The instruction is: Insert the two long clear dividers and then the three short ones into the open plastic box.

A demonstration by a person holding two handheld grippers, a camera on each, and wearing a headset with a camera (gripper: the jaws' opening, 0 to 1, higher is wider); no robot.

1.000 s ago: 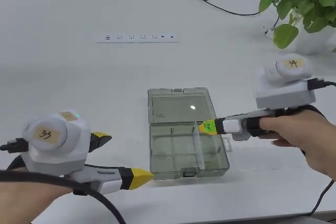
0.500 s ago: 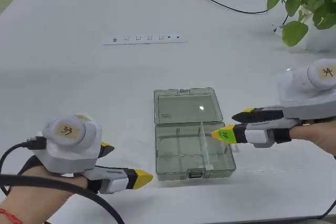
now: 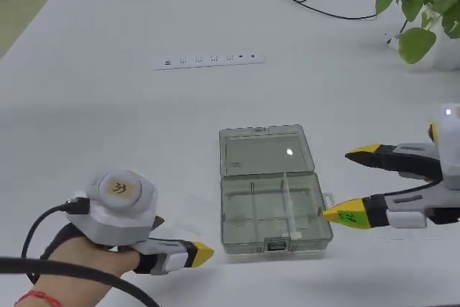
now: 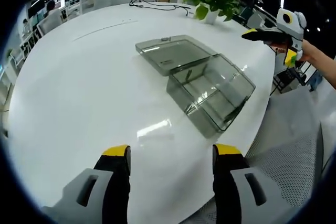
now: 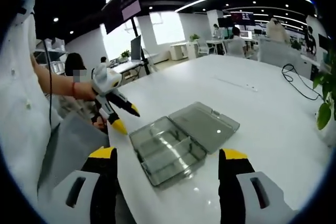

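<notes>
I am holding left gripper (image 4: 171,150) and right gripper (image 5: 169,155) spread, empty; head view is showing 1 divider (image 3: 287,203) inside box (image 3: 244,240).

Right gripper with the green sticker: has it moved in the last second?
Yes. The right gripper has pulled back to the right: its tip was over the plastic box by the divider, and now sits just outside the box's right wall.

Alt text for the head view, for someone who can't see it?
An open clear plastic box sits centre frame, lid flat behind it, one divider standing inside. The right tongs, open, hover at its right edge; the left tongs are at lower left.
</notes>
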